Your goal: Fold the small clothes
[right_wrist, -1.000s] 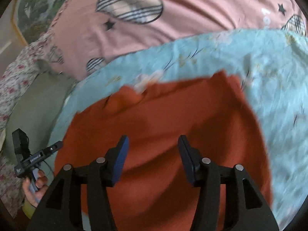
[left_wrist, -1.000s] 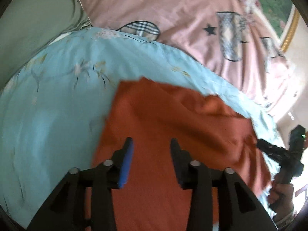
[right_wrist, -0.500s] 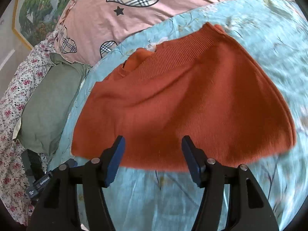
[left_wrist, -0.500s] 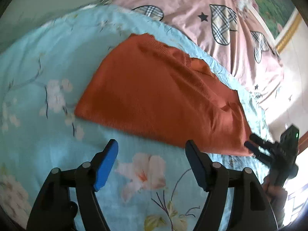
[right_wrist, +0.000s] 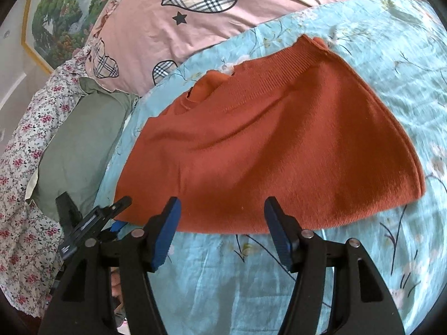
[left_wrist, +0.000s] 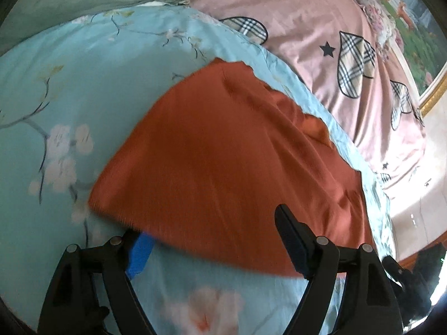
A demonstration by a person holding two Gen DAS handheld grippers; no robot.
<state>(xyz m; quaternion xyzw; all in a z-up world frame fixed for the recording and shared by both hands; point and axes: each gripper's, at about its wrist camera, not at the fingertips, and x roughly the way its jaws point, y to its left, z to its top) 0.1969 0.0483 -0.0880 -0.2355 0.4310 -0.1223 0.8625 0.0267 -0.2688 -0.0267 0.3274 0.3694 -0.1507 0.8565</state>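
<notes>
Orange knit garment (right_wrist: 268, 150) lies flat on a light blue floral sheet (right_wrist: 321, 284), its near hem just ahead of both grippers. Right gripper (right_wrist: 222, 230) hovers with fingers spread wide, holding nothing, its tips at the hem. Left gripper (left_wrist: 215, 236) is likewise wide open; its left fingertip is tucked under the hem, the right above the cloth. Beyond lie a green pillow (right_wrist: 78, 145) and a pink quilt with plaid hearts (right_wrist: 178, 28).
</notes>
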